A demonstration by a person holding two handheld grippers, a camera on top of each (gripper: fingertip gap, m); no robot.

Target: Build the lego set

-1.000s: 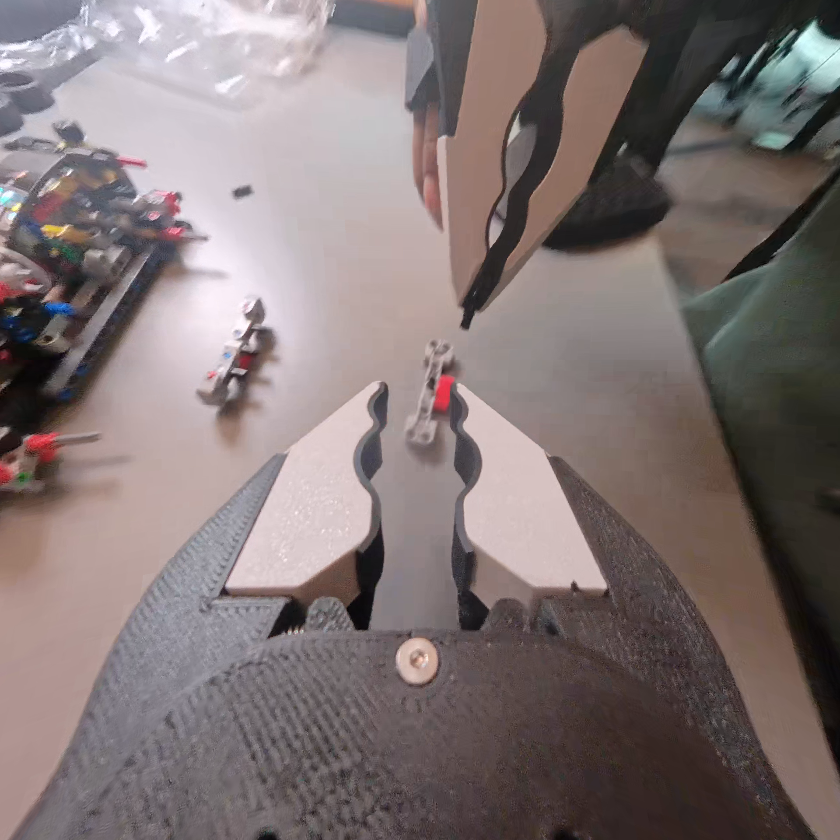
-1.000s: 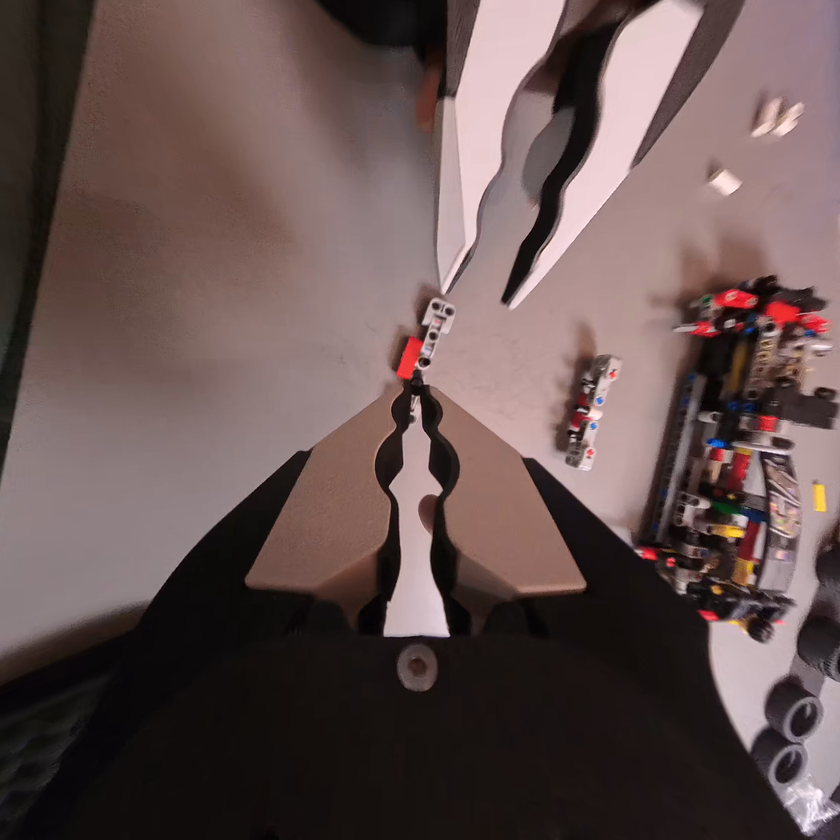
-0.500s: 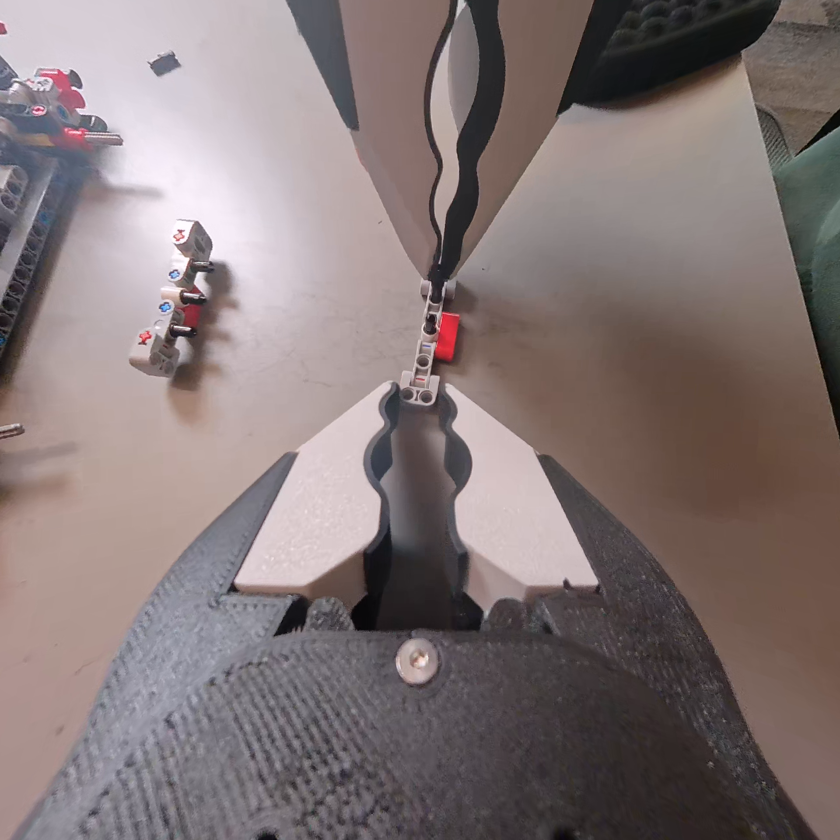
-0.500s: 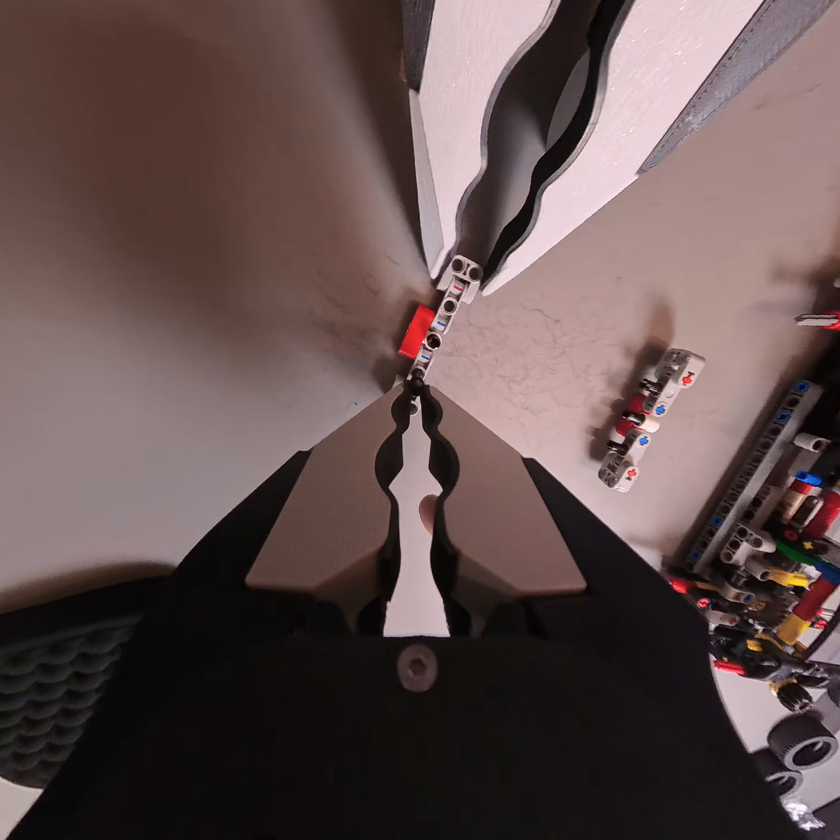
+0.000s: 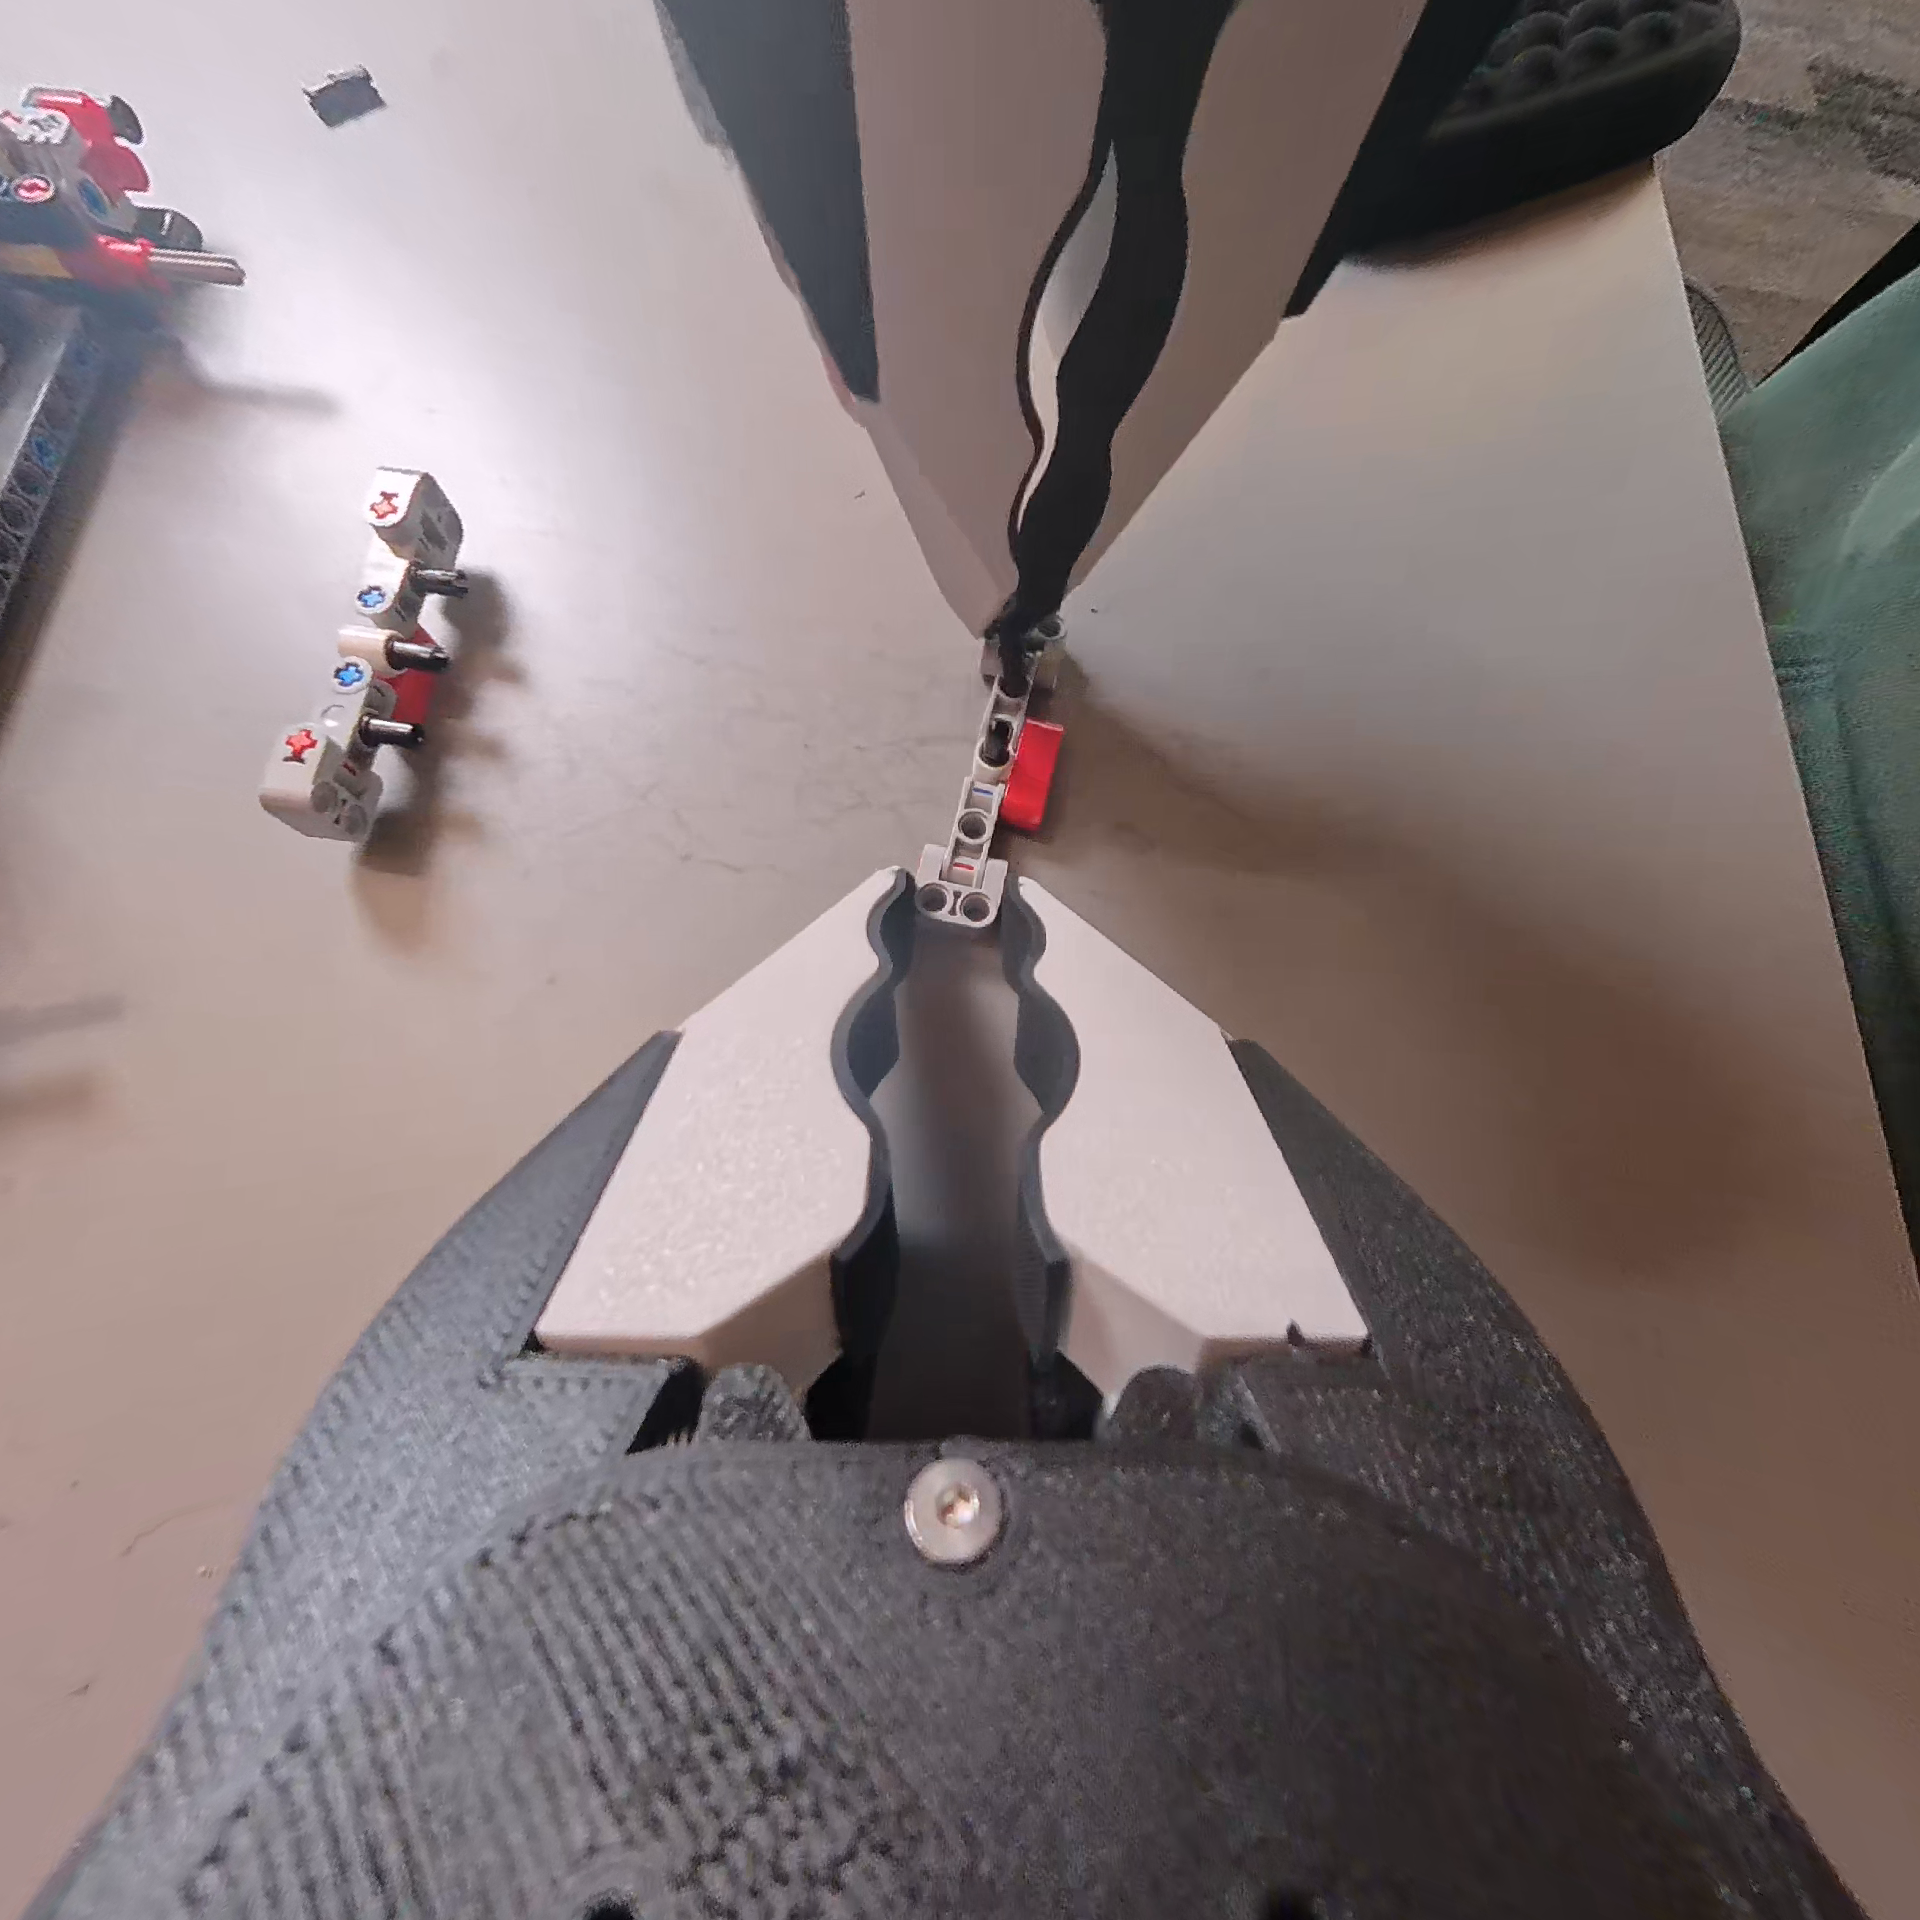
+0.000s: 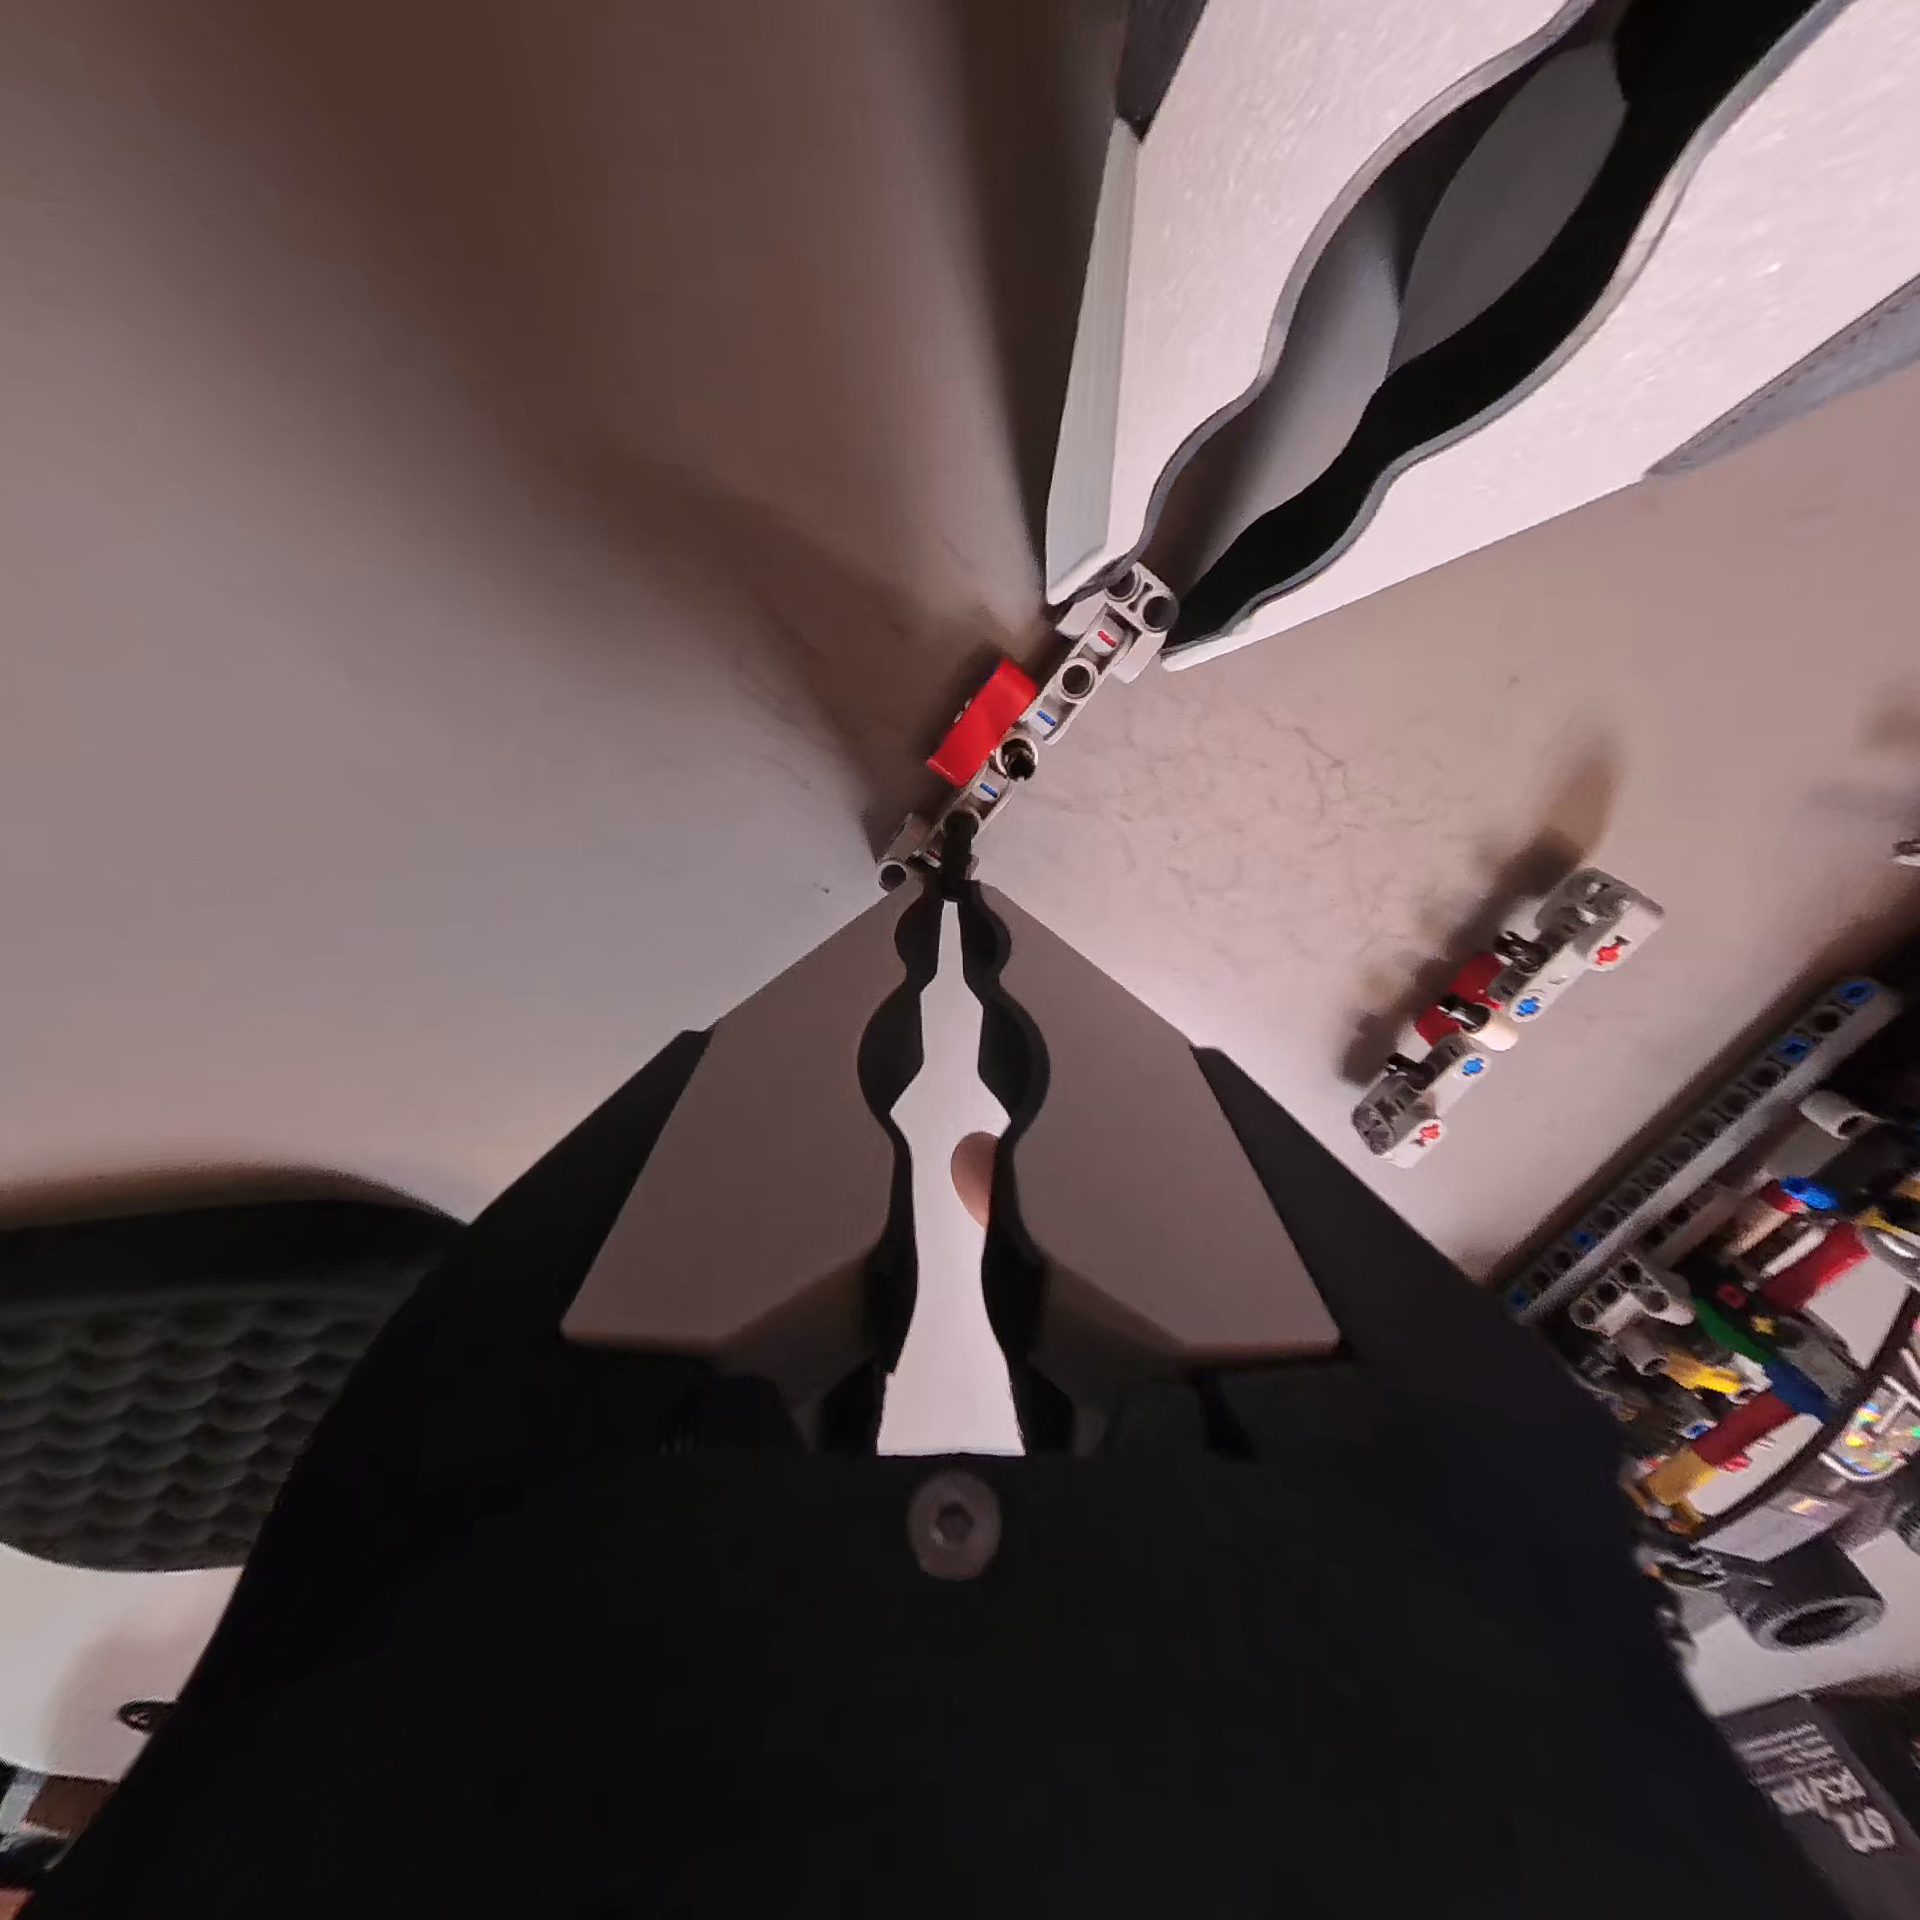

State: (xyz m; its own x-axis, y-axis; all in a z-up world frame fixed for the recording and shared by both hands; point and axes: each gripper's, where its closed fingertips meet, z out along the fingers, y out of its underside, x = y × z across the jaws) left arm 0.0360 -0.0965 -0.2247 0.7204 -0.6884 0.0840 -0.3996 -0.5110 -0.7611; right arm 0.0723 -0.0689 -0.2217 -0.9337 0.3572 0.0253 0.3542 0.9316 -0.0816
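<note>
Now both grippers [image 5: 961, 899] [image 6: 951, 891] clamping grey beam [image 5: 987, 769]

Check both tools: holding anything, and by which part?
The left tool clamps the near end block of the grey beam assembly. The right tool pinches a small black pin at the assembly's opposite end.

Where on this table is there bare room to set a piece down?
Bare table lies between the grey beam with red piece and the table's right edge. Some lies between the beam and the small grey subassembly. The car chassis side is crowded.
</note>
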